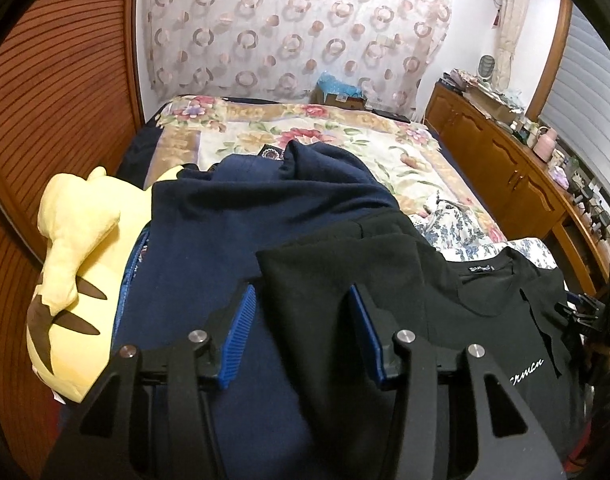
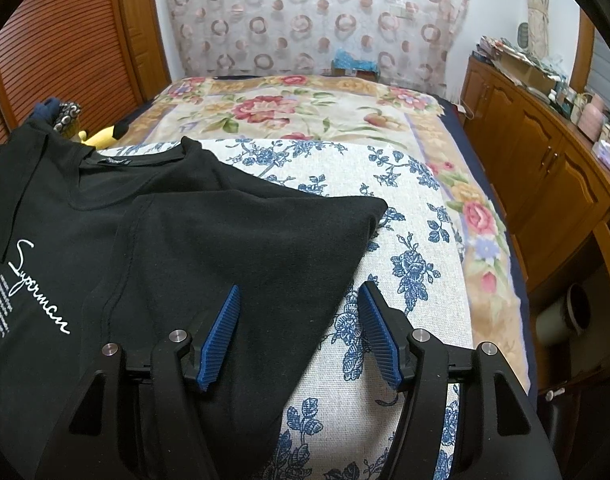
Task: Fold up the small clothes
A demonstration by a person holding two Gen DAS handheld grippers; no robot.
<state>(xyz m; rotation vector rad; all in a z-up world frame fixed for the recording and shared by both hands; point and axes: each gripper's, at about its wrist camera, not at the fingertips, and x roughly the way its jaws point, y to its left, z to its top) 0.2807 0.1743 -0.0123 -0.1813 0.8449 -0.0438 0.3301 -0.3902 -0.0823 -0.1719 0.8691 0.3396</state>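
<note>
The left tongs point(image 1: 301, 330) stand half apart, pads clear of cloth, over the spot where the black T-shirt point(image 1: 385, 300) overlaps a navy garment point(image 1: 225, 232); its folded-in sleeve edge lies between the pads. The right tongs point(image 2: 299, 330) are also apart and not yet gripping, straddling the shirt's right edge where the other folded sleeve point(image 2: 245, 240) ends. The shirt lies on the bed point(image 2: 417, 216), collar away from the person, long axis running straight ahead; both tongs sit near its sides, so I judge a lengthwise fold comes next. A yellow plush toy point(image 1: 77, 264) lies off to the left.
</note>
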